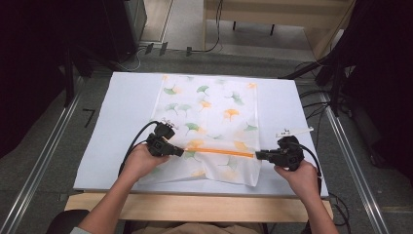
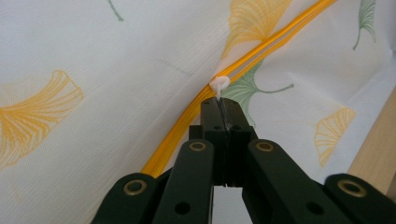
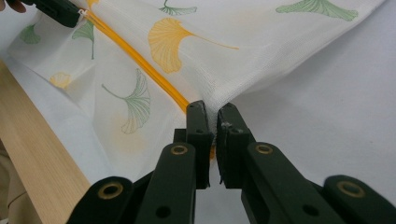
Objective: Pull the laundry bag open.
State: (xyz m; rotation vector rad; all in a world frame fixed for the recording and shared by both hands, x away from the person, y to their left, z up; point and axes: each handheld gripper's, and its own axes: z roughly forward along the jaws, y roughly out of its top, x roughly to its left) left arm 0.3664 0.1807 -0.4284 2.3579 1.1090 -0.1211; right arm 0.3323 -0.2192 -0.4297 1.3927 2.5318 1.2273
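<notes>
**A:** So what are we looking at? We've got one thin white mesh bag lying flat in the middle of the high view, on a white sheet covering the table. The fabric is gauzy and see-through, printed with fan-shaped ginkgo leaves in green and yellow-orange.

**B:** Yeah, and one orange zipper runs straight across the lower-middle of the frame. In the left gripper view it reads as two glossy parallel orange cords with a little white pull tab on them.

**A:** Two grippers, both black plastic with brass-coloured rivets. Our left gripper sits lower left of centre and it's clenched tight on that white tab, jaws pressed together.

**B:** Our right gripper is lower right, at the other end of the zipper, pinching the bag's edge. In the right gripper view the cloth bunches into a peak where it enters the jaws, which stand nearly together.

**A:** Other stuff: one white strip lying on the sheet just above the right gripper, a pale wooden table edge along the bottom, and a black cable looping off each tool.

**B:** We can't see anything lying on the zipper between the two grippers. Metal rails run along both sides on the grey floor.
</notes>
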